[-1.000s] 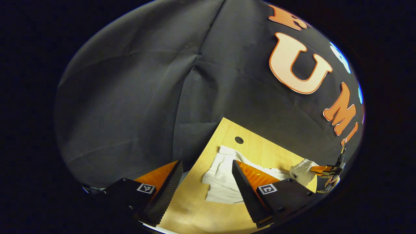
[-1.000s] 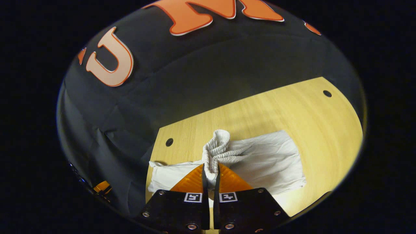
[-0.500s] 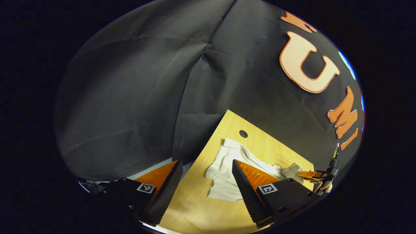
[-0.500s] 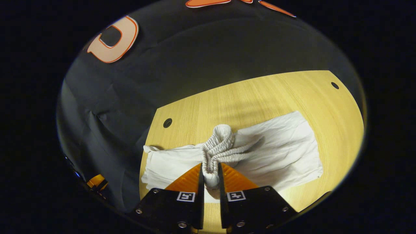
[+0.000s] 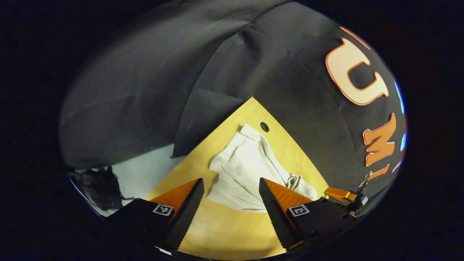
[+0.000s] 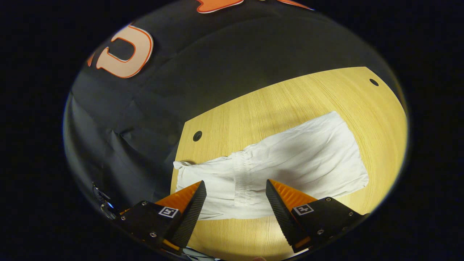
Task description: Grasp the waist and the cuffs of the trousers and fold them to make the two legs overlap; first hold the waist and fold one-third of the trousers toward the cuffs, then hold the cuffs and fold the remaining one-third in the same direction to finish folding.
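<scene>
White trousers [image 6: 297, 156] lie flat on the wooden table [image 6: 290, 98], legs overlapped. The gathered waist [image 6: 242, 177] rests folded over onto the legs, partway along the cloth. My right gripper [image 6: 235, 182] is open just above the waist, touching nothing. In the left gripper view the trousers [image 5: 243, 163] reach from the table's far corner toward me. My left gripper [image 5: 230, 181] hovers open over their near end with nothing between its fingers. The right gripper [image 5: 340, 194] shows small at the far right edge.
The table [image 5: 224, 224] has a round hole [image 5: 264, 127] near its far corner, and two holes [image 6: 197, 136] [image 6: 373, 82] along the back edge. The black cloth wall hangs close behind. A pale floor [image 5: 145, 163] with a dark object [image 5: 98, 185] lies off the left edge.
The right gripper has opened and let go of the waist, which now lies flat on the legs. The left gripper has tilted down toward the table, still open.
</scene>
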The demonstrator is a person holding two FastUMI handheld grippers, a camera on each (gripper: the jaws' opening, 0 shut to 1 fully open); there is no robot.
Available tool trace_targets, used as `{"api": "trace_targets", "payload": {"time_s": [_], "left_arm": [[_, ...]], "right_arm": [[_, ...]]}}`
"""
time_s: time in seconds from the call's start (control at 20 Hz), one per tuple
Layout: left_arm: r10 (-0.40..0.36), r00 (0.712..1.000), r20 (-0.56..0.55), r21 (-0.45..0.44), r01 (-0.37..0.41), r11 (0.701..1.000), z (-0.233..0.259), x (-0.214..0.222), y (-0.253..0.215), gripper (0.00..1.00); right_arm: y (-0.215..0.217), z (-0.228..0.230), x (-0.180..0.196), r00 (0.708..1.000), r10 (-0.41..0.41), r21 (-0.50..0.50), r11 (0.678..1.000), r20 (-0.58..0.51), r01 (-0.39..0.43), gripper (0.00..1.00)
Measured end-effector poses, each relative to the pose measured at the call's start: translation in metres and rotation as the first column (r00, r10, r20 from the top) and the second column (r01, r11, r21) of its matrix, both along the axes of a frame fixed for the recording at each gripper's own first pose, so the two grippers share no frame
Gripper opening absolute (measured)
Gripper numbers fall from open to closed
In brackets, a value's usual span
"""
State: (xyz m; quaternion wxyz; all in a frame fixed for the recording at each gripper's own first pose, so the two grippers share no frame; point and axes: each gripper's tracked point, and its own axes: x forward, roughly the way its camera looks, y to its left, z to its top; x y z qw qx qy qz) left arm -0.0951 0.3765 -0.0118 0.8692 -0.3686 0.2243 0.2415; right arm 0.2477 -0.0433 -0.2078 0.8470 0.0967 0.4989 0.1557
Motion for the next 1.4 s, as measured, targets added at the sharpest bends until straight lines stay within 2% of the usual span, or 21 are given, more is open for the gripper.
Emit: {"api": "trace_targets", "payload": {"time_s": [0.15, 0.3, 0.5, 0.65, 0.8, 1.05, 1.15, 1.2, 1.25, 1.3, 1.4], "left_arm": [[0.069, 0.998, 0.005, -0.133, -0.068, 0.989, -0.036, 0.0, -0.006, 0.99], [0.116, 0.993, -0.001, -0.254, -0.113, 0.961, -0.066, 0.004, -0.014, 0.99], [0.17, 0.985, -0.001, -0.336, -0.16, 0.928, -0.088, 0.015, -0.014, 0.99], [0.184, 0.983, 0.013, -0.335, -0.169, 0.927, -0.095, 0.033, -0.005, 0.99], [0.17, 0.985, 0.025, -0.315, -0.154, 0.936, -0.092, 0.049, -0.004, 0.98], [0.163, 0.985, 0.052, -0.312, -0.139, 0.94, -0.082, 0.085, 0.0, 0.99], [0.161, 0.985, 0.054, -0.291, -0.138, 0.947, -0.079, 0.103, 0.005, 0.96], [0.158, 0.986, 0.05, -0.275, -0.138, 0.952, -0.076, 0.111, 0.008, 1.0], [0.15, 0.988, 0.039, -0.256, -0.135, 0.957, -0.077, 0.116, 0.008, 0.96], [0.142, 0.99, 0.023, -0.239, -0.133, 0.962, -0.079, 0.12, 0.009, 0.97], [0.138, 0.99, 0.003, -0.215, -0.134, 0.967, -0.084, 0.128, 0.009, 0.71]], "right_arm": [[-0.012, -0.002, -0.005, 0.999, -0.018, 0.032, 0.999, -0.048, 0.02, 0.99], [-0.032, -0.002, -0.003, 0.996, -0.041, 0.053, 0.998, -0.078, 0.046, 0.99], [-0.049, 0.006, 0.003, 0.994, -0.066, 0.064, 0.995, -0.09, 0.072, 0.99], [-0.05, 0.014, 0.004, 0.991, -0.078, 0.112, 0.99, -0.105, 0.09, 0.99], [-0.068, 0.013, 0.001, 0.991, -0.075, 0.074, 0.994, -0.107, 0.083, 0.99], [-0.091, 0.008, 0.002, 0.984, -0.122, 0.078, 0.988, -0.133, 0.133, 0.99], [-0.097, 0.009, 0.001, 0.982, -0.128, 0.081, 0.987, -0.136, 0.14, 0.99], [-0.099, 0.011, 0.001, 0.981, -0.134, 0.09, 0.985, -0.137, 0.147, 0.99], [-0.102, 0.013, 0.001, 0.981, -0.141, 0.096, 0.983, -0.136, 0.155, 0.99], [-0.106, 0.014, 0.001, 0.98, -0.148, 0.1, 0.982, -0.134, 0.162, 0.99], [-0.115, 0.016, 0.001, 0.979, -0.158, 0.1, 0.98, -0.129, 0.172, 0.99]]}}
